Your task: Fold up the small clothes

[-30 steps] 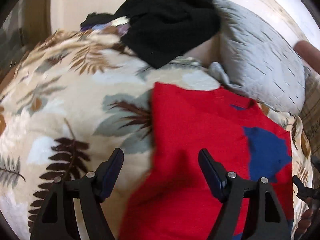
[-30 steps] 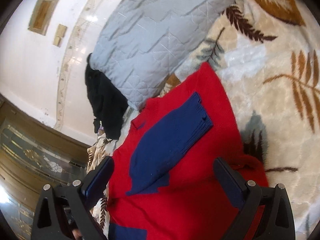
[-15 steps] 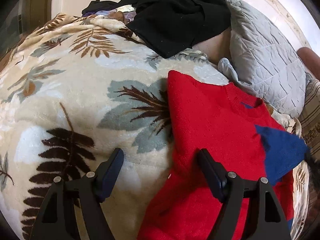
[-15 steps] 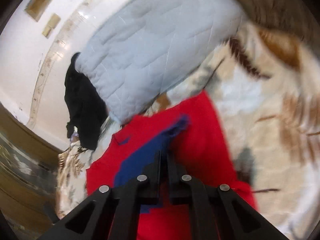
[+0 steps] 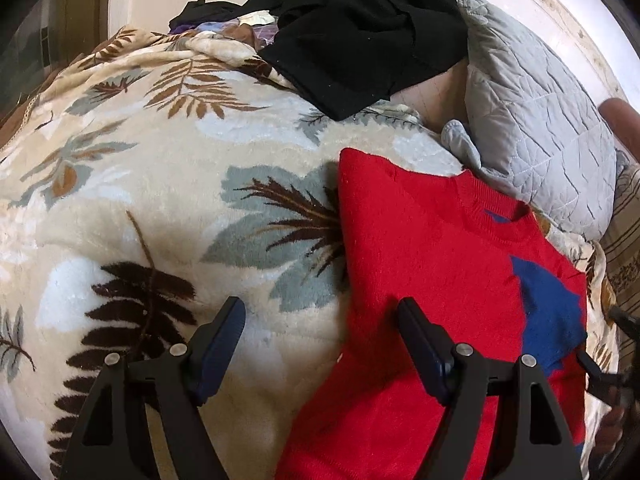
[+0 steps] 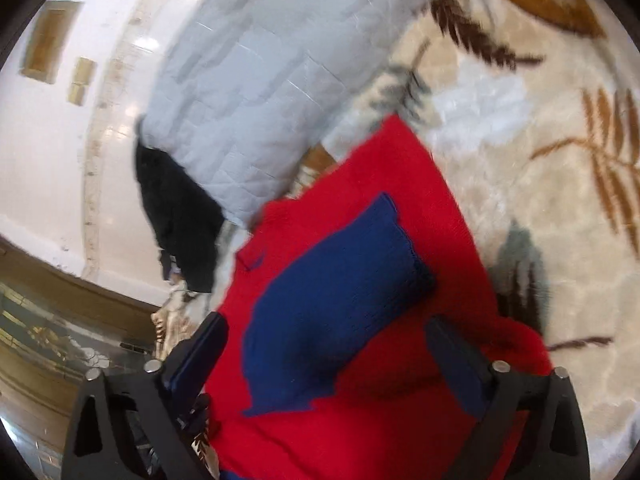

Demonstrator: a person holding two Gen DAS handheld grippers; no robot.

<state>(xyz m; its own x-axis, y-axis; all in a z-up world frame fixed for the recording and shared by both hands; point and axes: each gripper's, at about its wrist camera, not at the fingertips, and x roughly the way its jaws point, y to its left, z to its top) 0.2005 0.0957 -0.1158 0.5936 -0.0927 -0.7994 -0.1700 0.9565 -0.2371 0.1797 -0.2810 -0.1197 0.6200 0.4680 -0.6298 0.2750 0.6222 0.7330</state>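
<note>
Both tongs, left (image 5: 320, 344) and right (image 6: 328, 356), gaped empty (right just reopened) over the red sweater (image 5: 420, 280); grip both hem corners evenly before folding.

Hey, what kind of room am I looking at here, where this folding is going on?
Most likely a bedroom at home. The red sweater lies on a plush leaf-print blanket spread like bedding, a quilted grey pillow sits at its head, and a heap of black clothes waits beside it.
</note>
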